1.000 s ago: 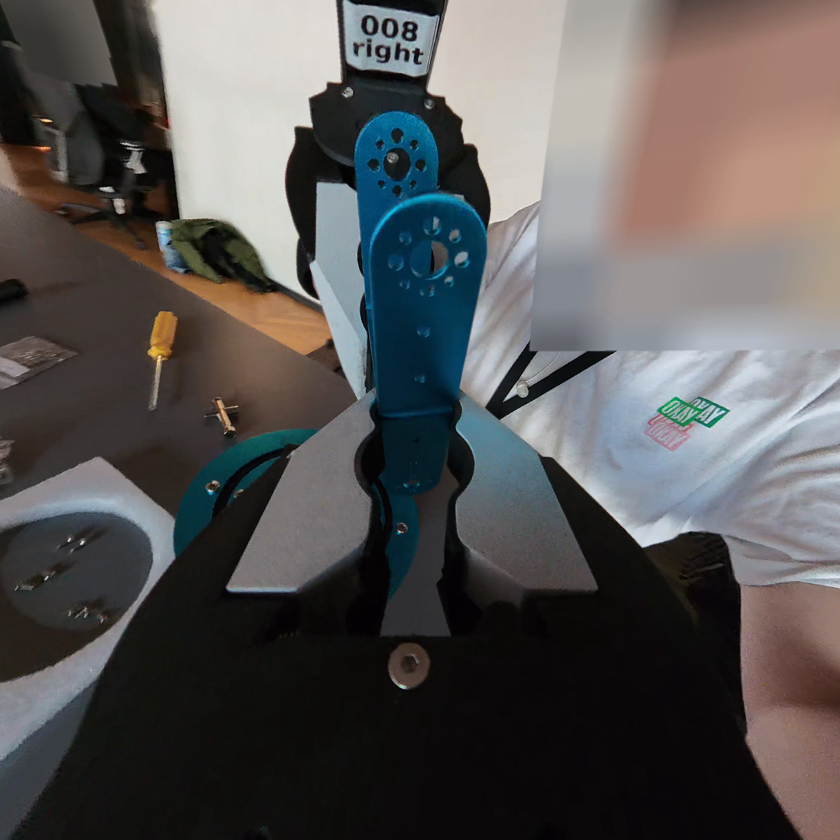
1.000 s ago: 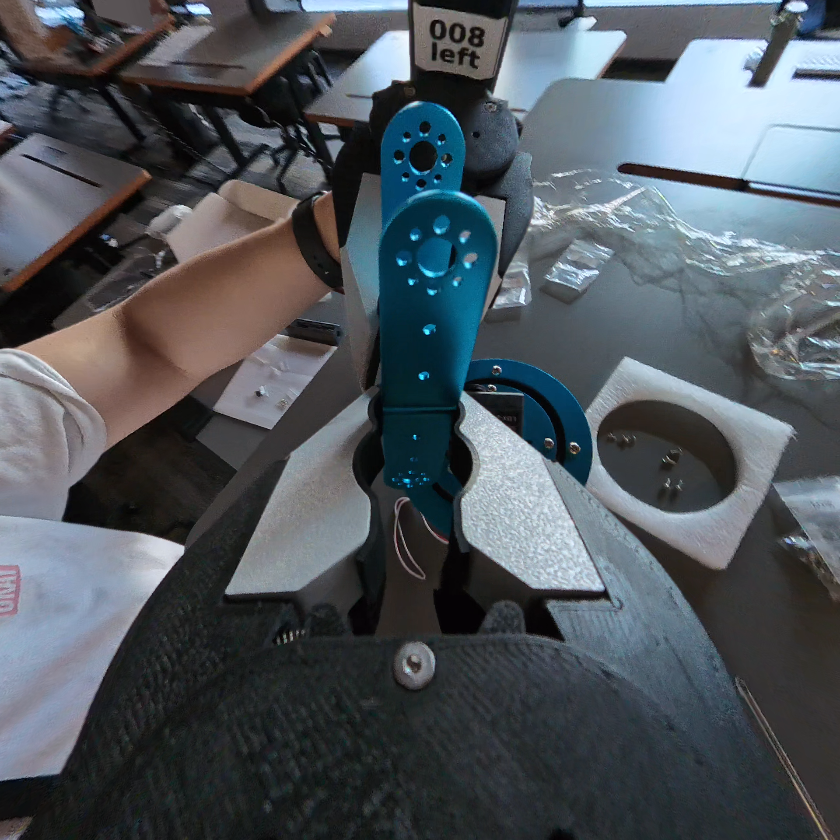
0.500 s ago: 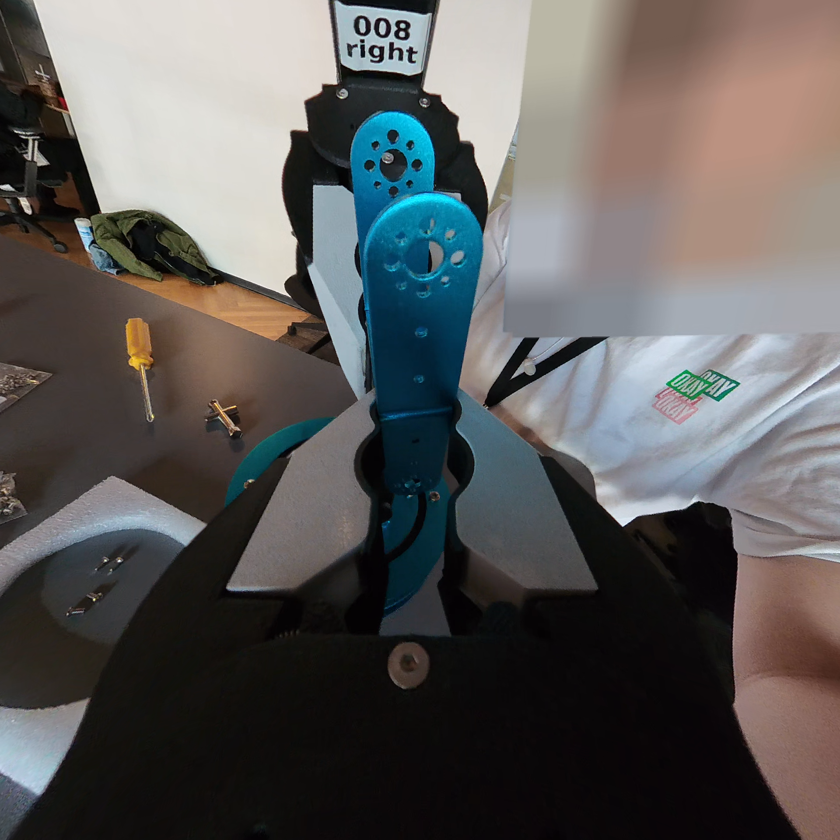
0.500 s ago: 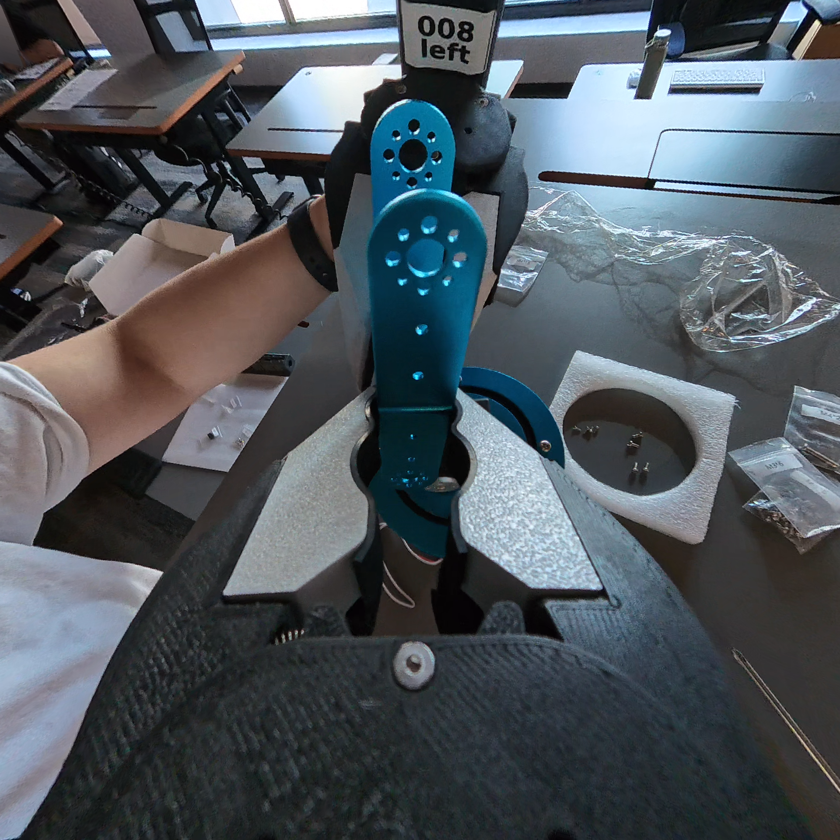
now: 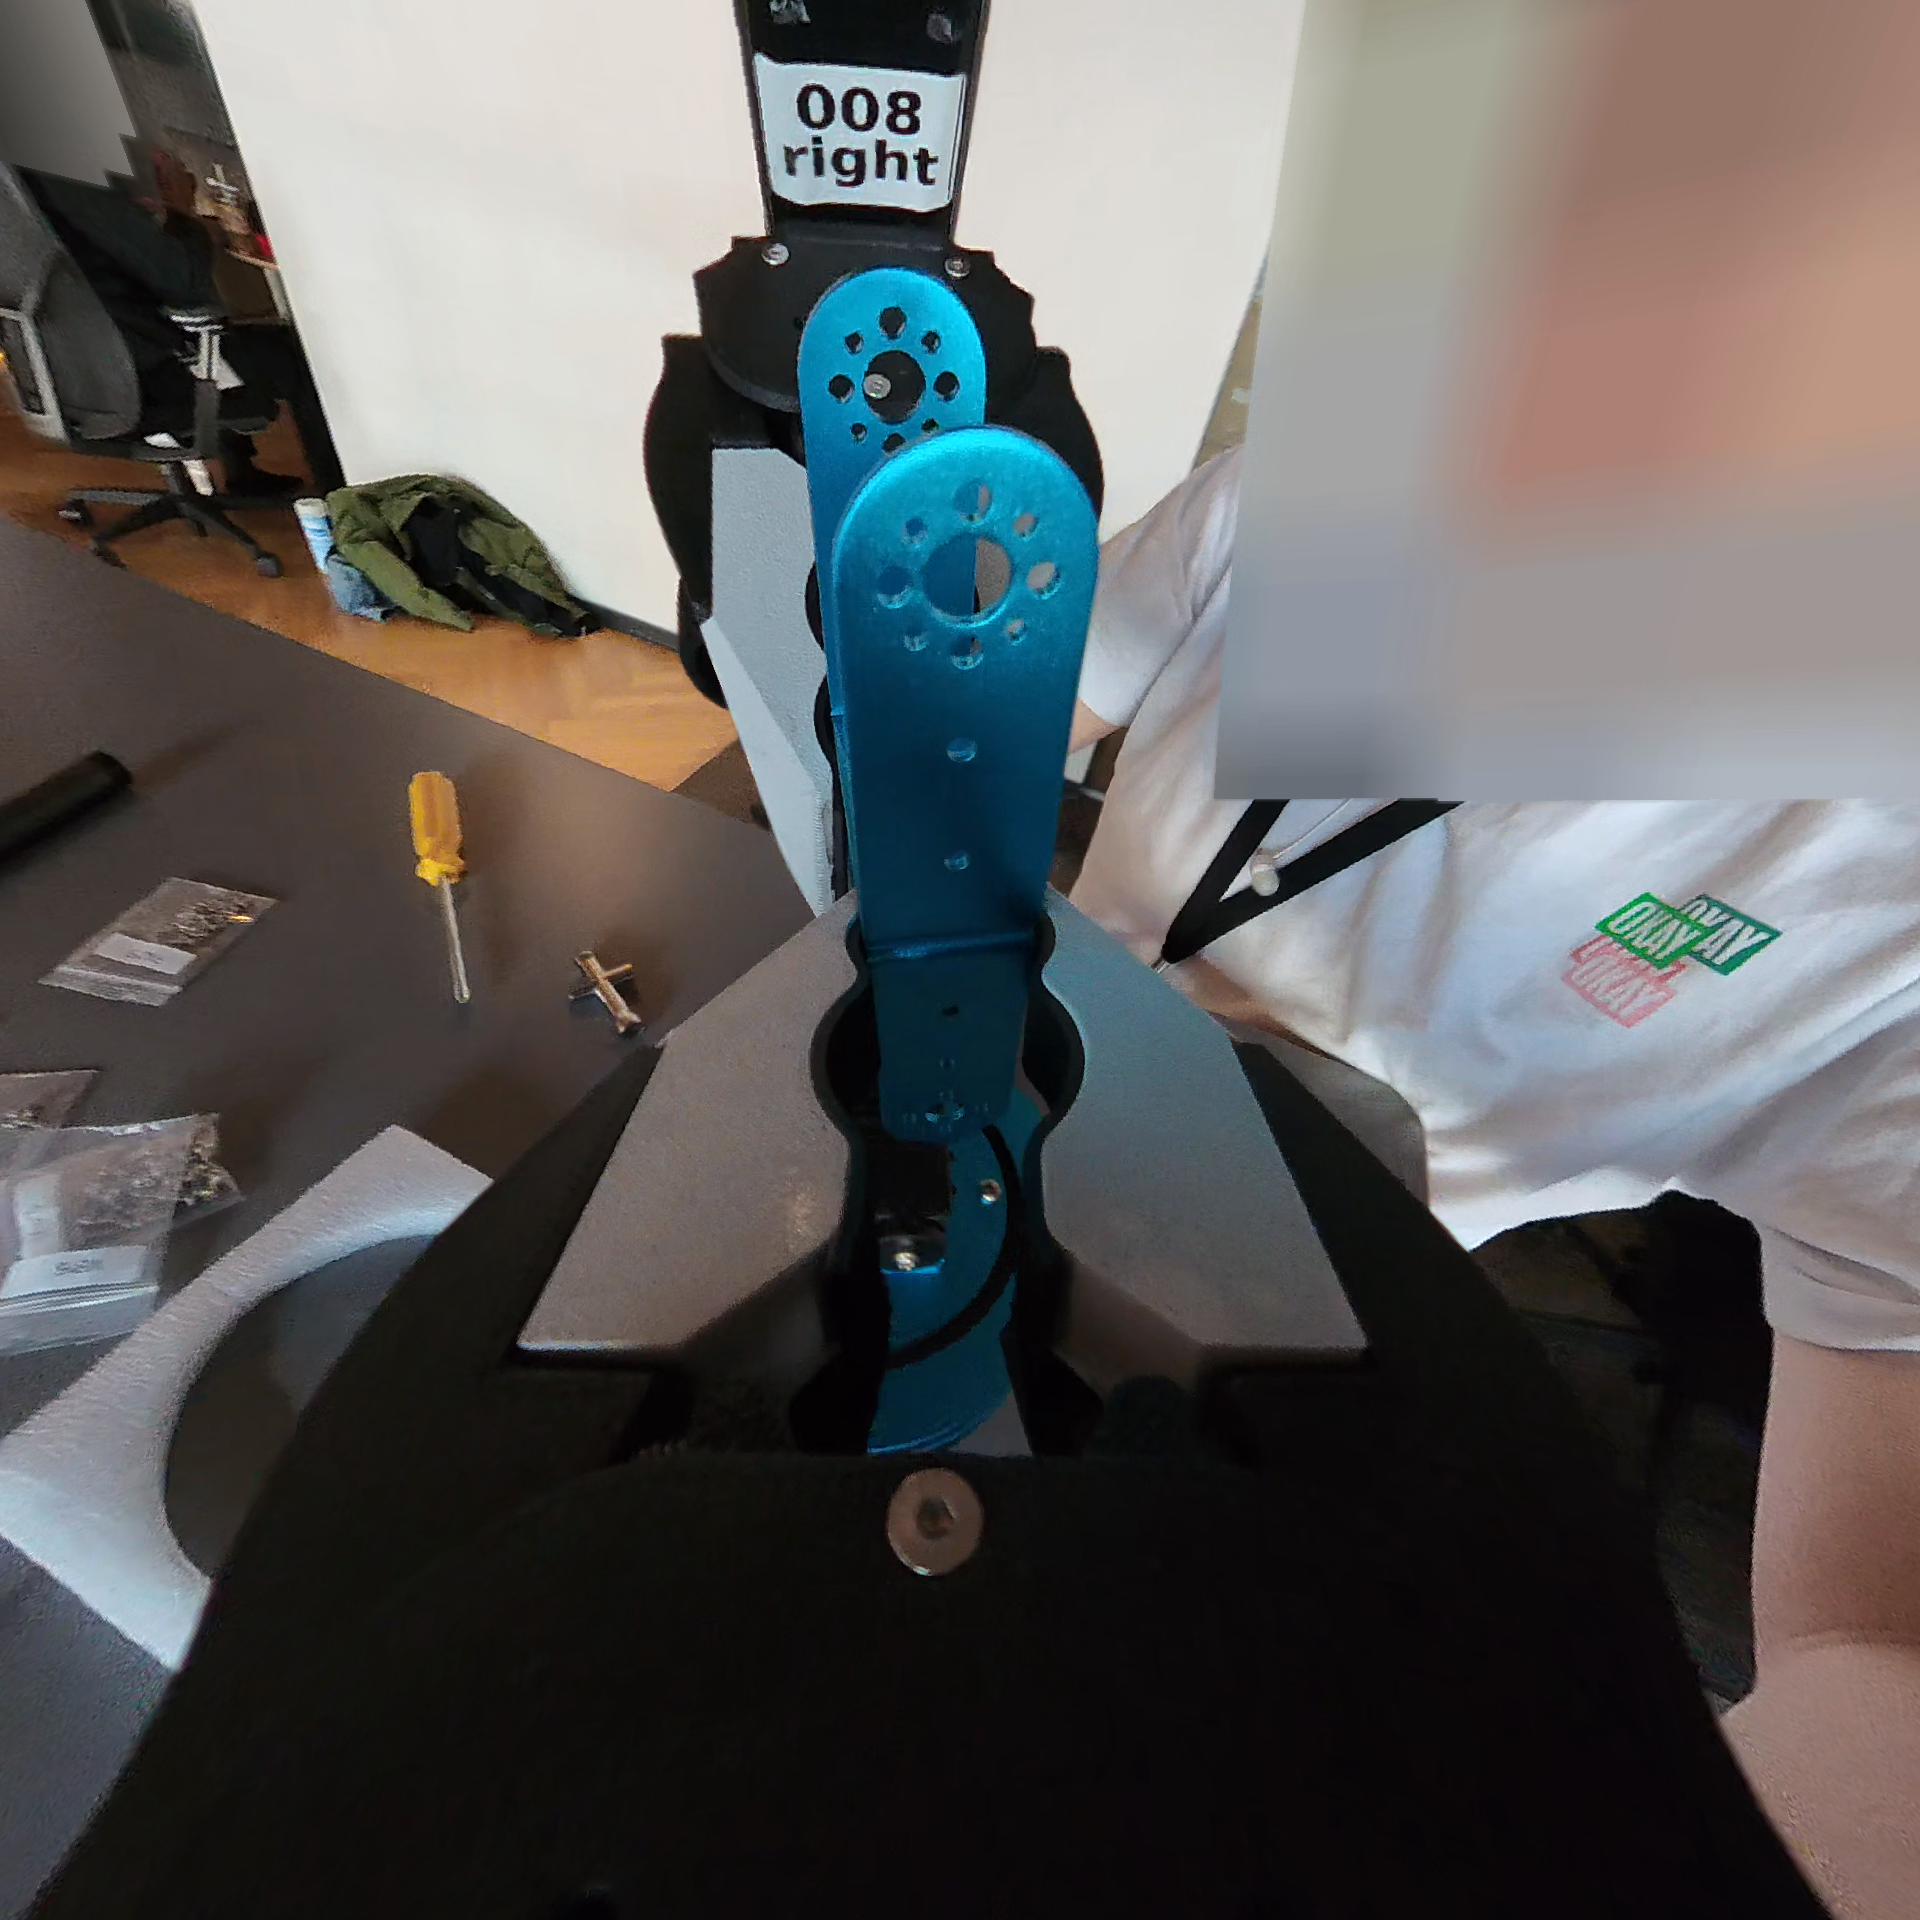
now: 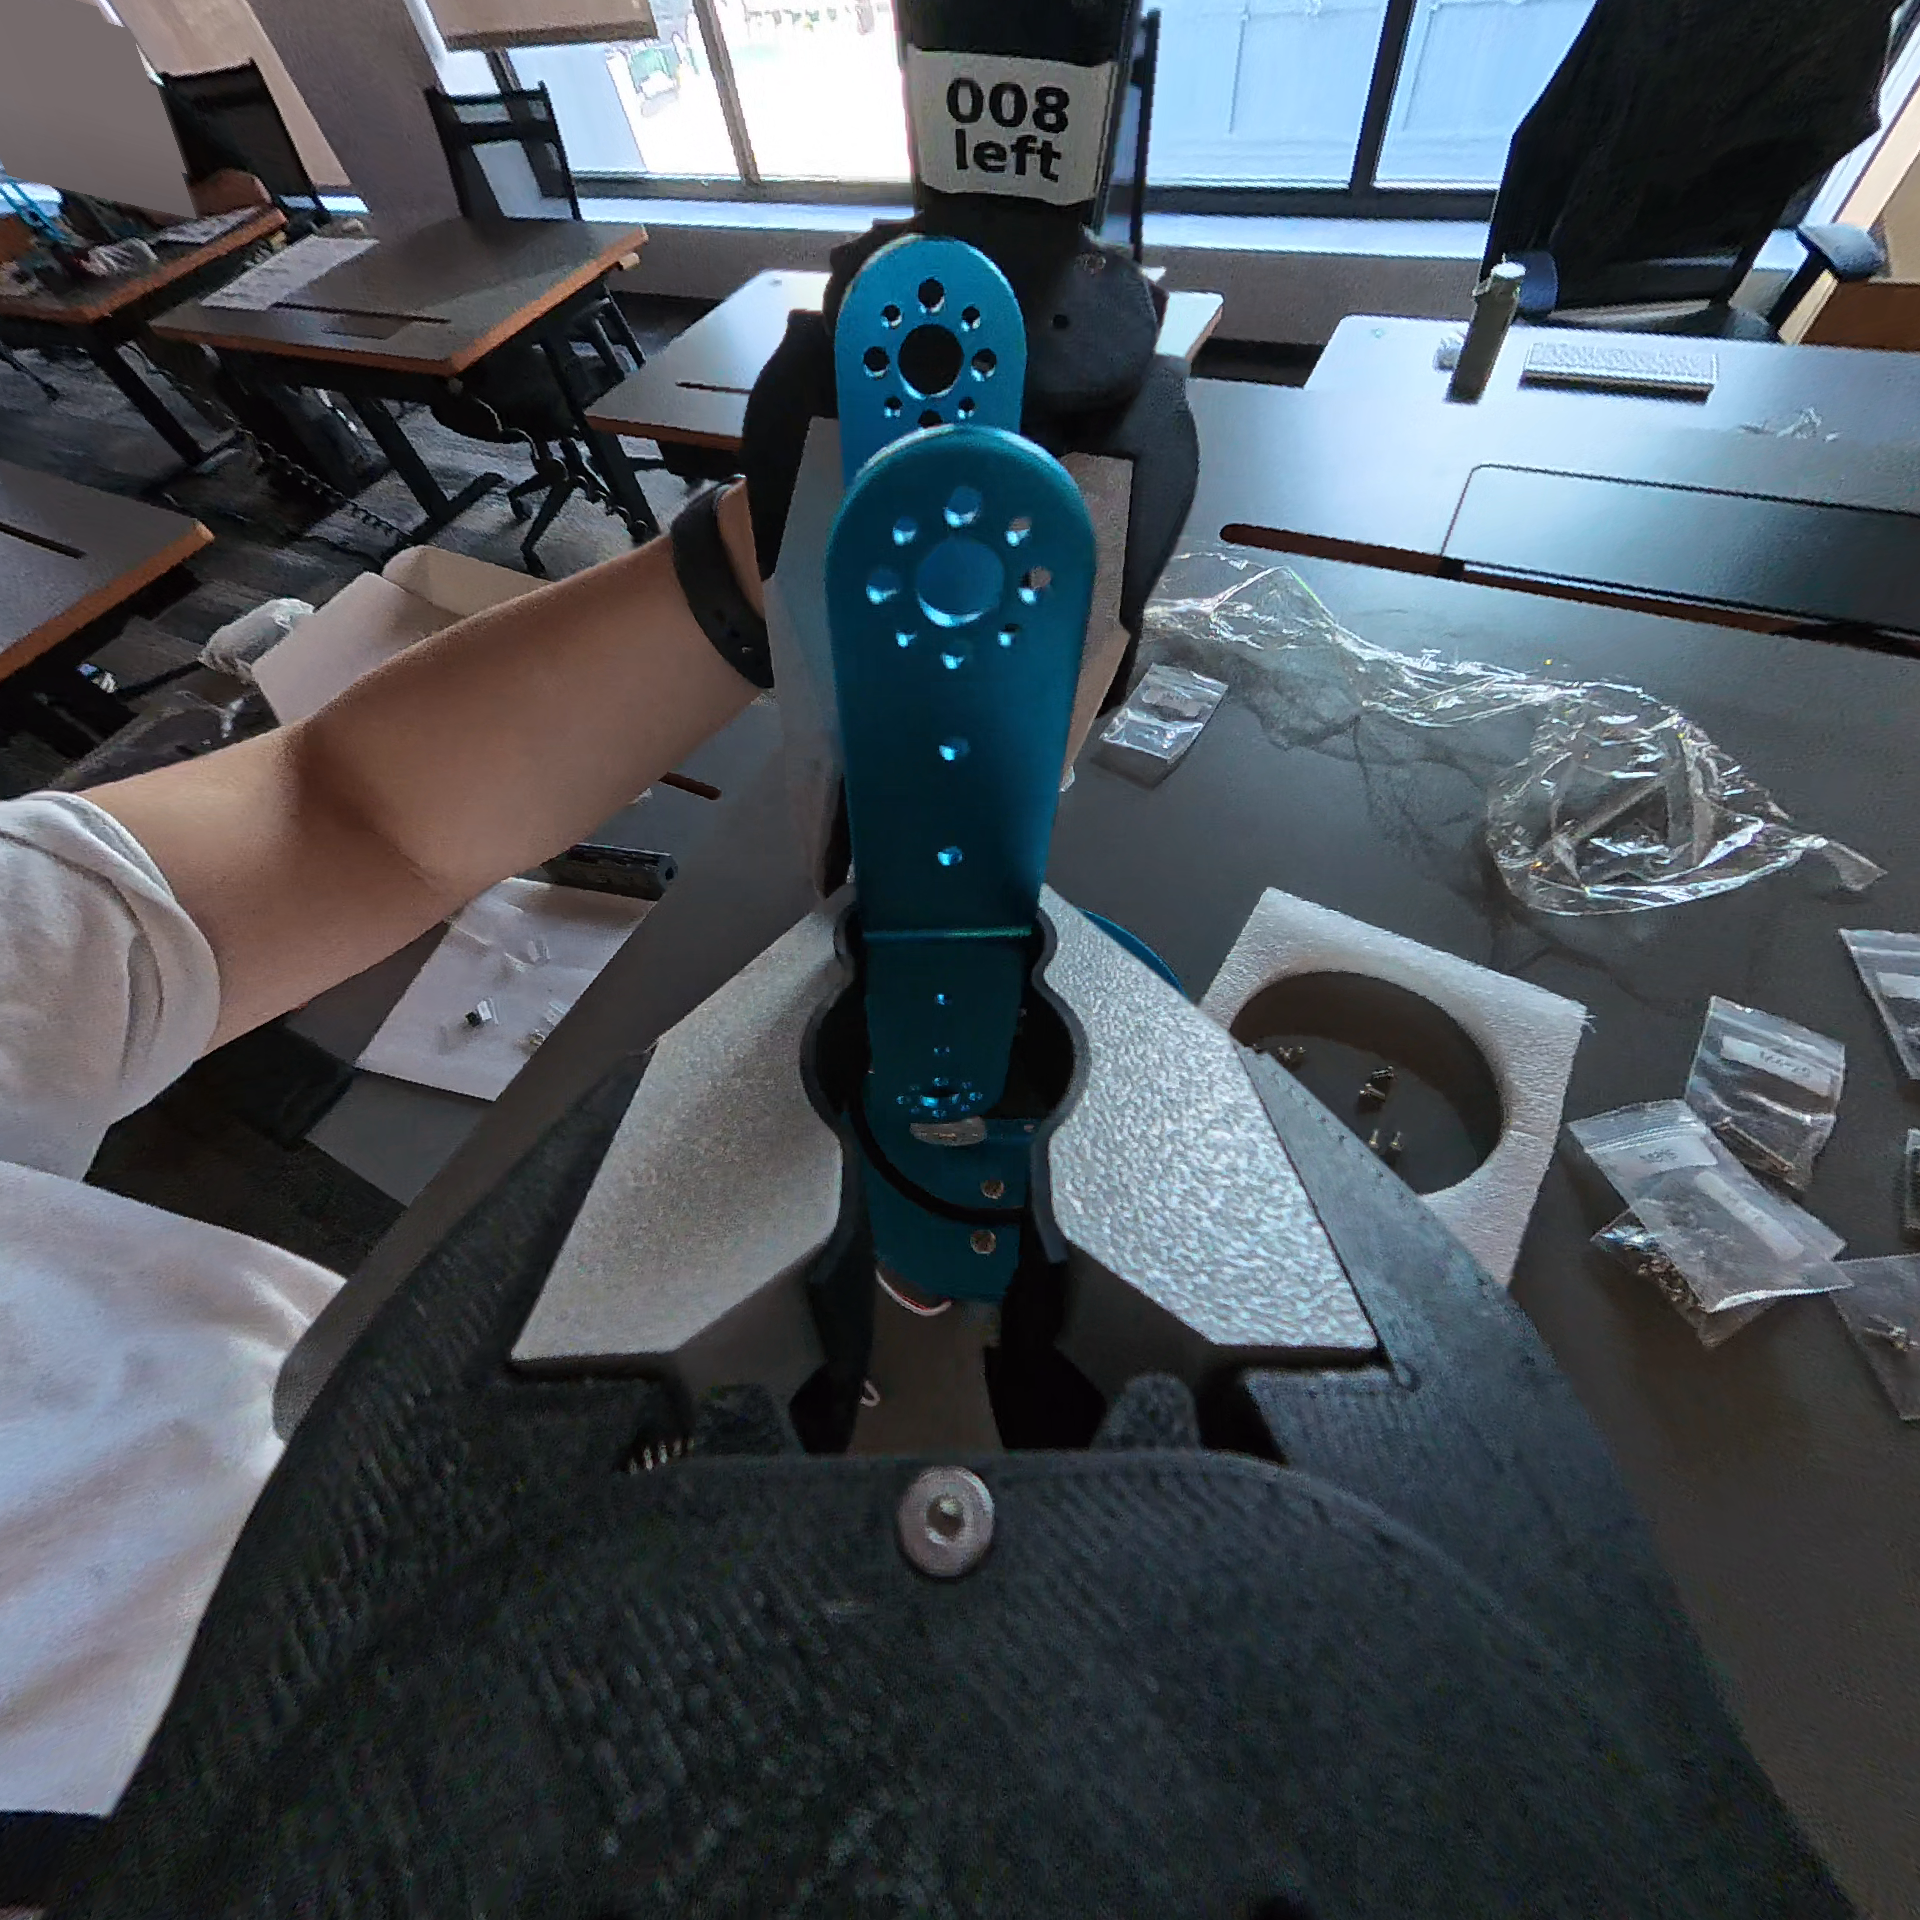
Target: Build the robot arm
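Left wrist view
- Left gripper [image 5: 948, 966]: its two grey fingers [image 5: 727, 1143] are closing narrowly on the flat base of a blue bracket [image 5: 961, 748].
- Blue bracket: a U-shaped metal piece with two rounded, perforated arms; its long axis is running up the picture, the rounded ends pointing up and away from the camera, the base sitting between the fingers.
- Right gripper [image 5: 821, 727]: facing this camera from the far side, just behind the bracket; how its fingers are standing cannot be told here.
- Blue disc [image 5: 945, 1340]: showing through the gap under the bracket; the disc is lying on the dark table [image 5: 312, 1039].
- Left of the gripper: a yellow screwdriver [image 5: 442, 873], a small cross-shaped tool [image 5: 608, 987], clear bags of hardware [image 5: 156, 940] and white foam [image 5: 94, 1455] are lying on the table.
- Right: a person in a white shirt [image 5: 1507, 1039].

Right wrist view
- Right gripper [image 6: 948, 966]: its grey fingers [image 6: 1164, 1143] are pinching the same bracket [image 6: 956, 748] at its base.
- Bracket direction: arms rising upward and away, toward the left gripper [image 6: 831, 644] facing it.
- Right of the gripper: a foam square [image 6: 1299, 935] with a round hole holding small screws [image 6: 1377, 1101], bags [image 6: 1714, 1226] and crumpled plastic wrap [image 6: 1610, 790].
- Left: a bare forearm [image 6: 436, 790] is reaching to the far gripper.
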